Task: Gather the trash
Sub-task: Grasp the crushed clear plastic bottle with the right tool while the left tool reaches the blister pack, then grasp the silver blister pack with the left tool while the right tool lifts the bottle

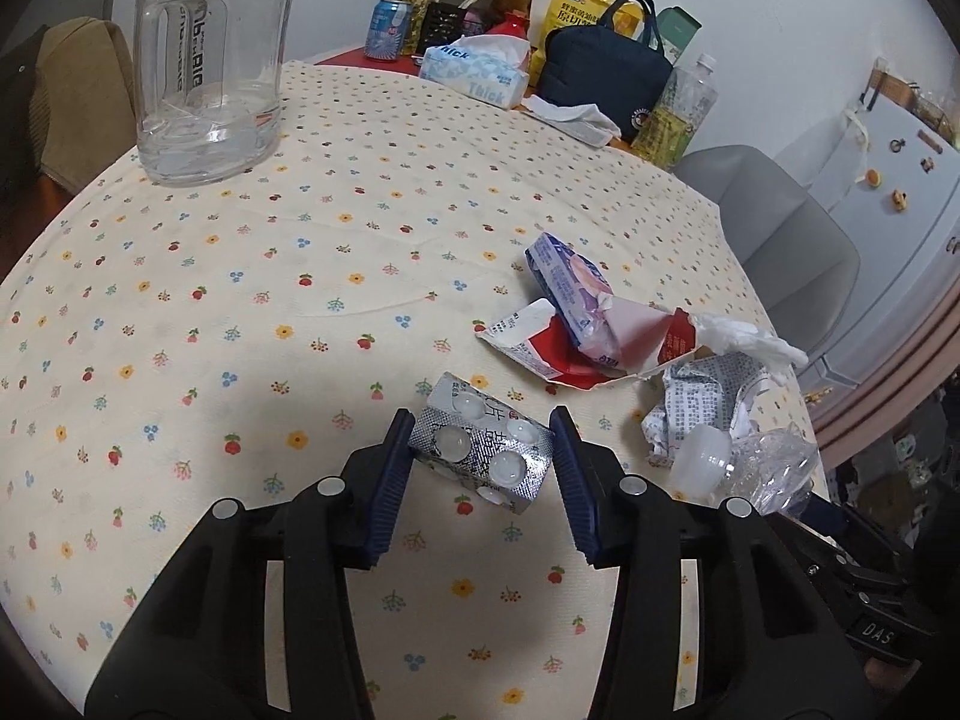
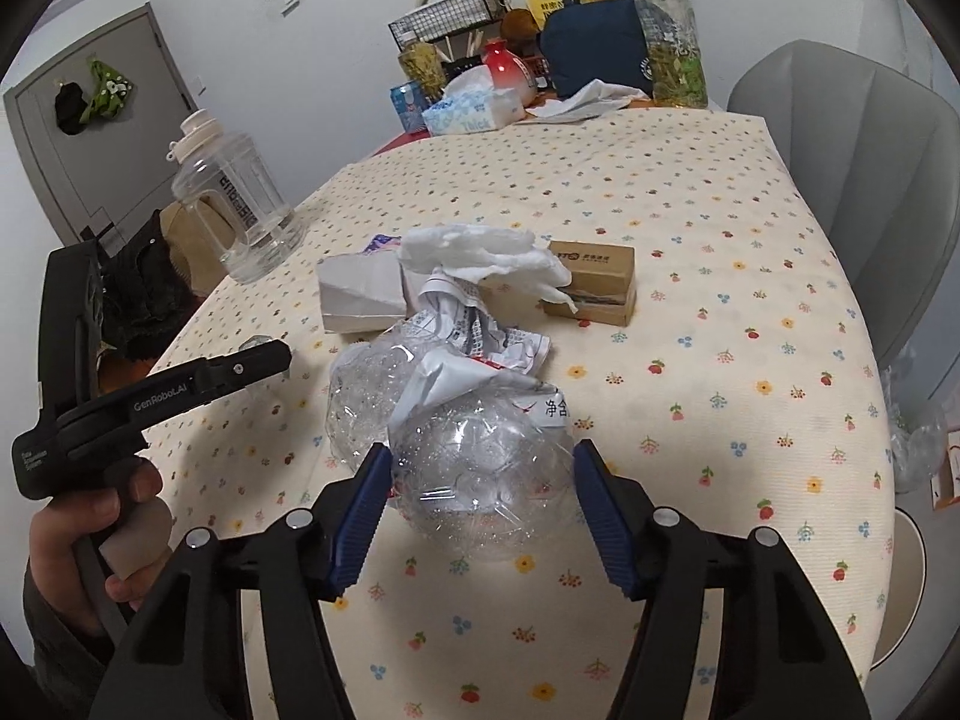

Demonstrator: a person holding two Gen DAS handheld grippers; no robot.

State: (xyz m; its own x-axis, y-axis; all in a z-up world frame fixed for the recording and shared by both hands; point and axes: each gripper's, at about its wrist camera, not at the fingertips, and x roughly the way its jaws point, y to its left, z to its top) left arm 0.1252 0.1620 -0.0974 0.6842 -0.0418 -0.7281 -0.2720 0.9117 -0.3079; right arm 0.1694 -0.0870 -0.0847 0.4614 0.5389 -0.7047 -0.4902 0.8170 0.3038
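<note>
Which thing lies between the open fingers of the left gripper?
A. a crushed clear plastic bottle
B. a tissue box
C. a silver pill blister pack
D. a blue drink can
C: in the left wrist view the silver pill blister pack lies on the tablecloth between the open fingers of the left gripper.

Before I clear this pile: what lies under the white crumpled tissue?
The white crumpled tissue drapes over crumpled printed paper and one end of the brown cardboard box. Whatever lies beneath its middle is covered.
</note>
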